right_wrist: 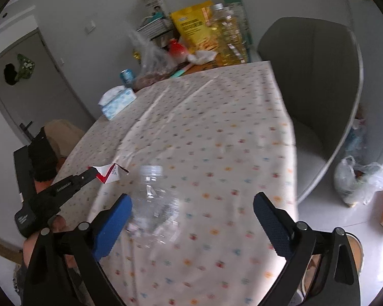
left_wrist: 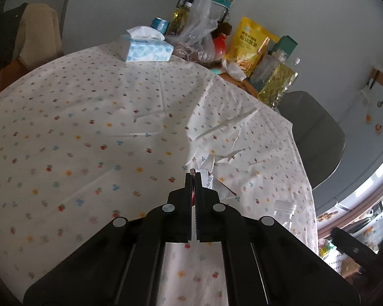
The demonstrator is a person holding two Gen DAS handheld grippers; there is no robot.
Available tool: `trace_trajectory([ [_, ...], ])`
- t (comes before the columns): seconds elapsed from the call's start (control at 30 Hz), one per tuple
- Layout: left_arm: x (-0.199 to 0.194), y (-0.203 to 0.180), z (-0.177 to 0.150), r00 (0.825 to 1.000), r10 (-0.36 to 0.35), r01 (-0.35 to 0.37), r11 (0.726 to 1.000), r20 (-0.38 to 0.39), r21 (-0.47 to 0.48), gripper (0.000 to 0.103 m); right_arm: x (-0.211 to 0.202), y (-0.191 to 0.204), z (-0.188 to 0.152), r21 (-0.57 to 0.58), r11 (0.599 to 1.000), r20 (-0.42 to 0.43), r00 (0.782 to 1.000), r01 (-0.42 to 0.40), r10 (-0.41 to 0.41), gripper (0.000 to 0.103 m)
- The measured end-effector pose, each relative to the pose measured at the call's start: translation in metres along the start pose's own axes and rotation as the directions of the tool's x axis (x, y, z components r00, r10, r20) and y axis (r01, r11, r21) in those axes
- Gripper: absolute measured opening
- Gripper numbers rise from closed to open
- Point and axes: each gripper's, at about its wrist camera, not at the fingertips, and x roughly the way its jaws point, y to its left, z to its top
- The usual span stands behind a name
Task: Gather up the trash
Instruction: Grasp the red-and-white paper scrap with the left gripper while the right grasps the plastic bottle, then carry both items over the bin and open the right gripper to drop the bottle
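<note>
My left gripper (left_wrist: 193, 174) is shut on a crumpled red and white wrapper (left_wrist: 218, 186) and holds it above the flowered tablecloth (left_wrist: 89, 117). In the right wrist view the left gripper (right_wrist: 90, 172) shows at the left with the wrapper (right_wrist: 109, 172) at its tip. A clear empty plastic bottle (right_wrist: 154, 199) lies on the cloth, also seen in the left wrist view (left_wrist: 284, 210). My right gripper (right_wrist: 192, 202) is open and empty above the table's near end, its left blue pad (right_wrist: 115, 225) next to the bottle.
A tissue box (left_wrist: 145, 47), blue can (left_wrist: 160, 23), plastic bag (left_wrist: 199, 25), yellow snack bag (left_wrist: 252, 43) and oil bottles (left_wrist: 278, 81) crowd the table's far end. A grey chair (right_wrist: 319, 89) stands at the right. A filled plastic bag (right_wrist: 357, 181) sits on the floor.
</note>
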Motion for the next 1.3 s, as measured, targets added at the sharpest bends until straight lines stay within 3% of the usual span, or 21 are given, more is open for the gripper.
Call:
trace_trajectory([
  [0.27, -0.024, 0.012, -0.001, 1.000, -0.011, 0.011, 1.000, 0.025, -0.009, 0.003, 0.046, 0.022, 0.016, 0.014, 0.998, -0.078, 0.995, -0.059, 0.060, 0.082],
  [0.5, -0.032, 0.011, -0.002, 0.999, -0.036, 0.036, 0.999, 0.029, -0.008, 0.003, 0.094, 0.022, 0.033, 0.107, 0.990, -0.186, 0.976, -0.091, 0.109, 0.075],
  [0.57, -0.033, 0.008, -0.003, 0.999, -0.039, 0.039, 0.999, 0.028, -0.004, 0.003, 0.102, 0.022, 0.033, 0.114, 0.989, -0.225, 0.968, -0.092, 0.116, 0.058],
  [0.6, -0.033, 0.006, -0.003, 0.999, -0.043, 0.043, 0.999, 0.027, -0.001, 0.003, 0.105, 0.023, 0.032, 0.116, 0.988, -0.248, 0.960, -0.104, 0.130, 0.032],
  [0.93, -0.032, -0.030, -0.007, 0.996, -0.093, 0.092, 0.994, 0.016, 0.050, 0.003, 0.057, 0.020, 0.029, 0.060, 0.992, -0.135, 0.983, -0.114, 0.122, 0.032],
  [1.3, -0.024, -0.095, -0.028, 0.986, -0.167, 0.169, 0.978, -0.030, 0.123, 0.003, -0.022, -0.050, 0.018, 0.154, 0.986, 0.010, 0.998, -0.064, 0.063, 0.032],
])
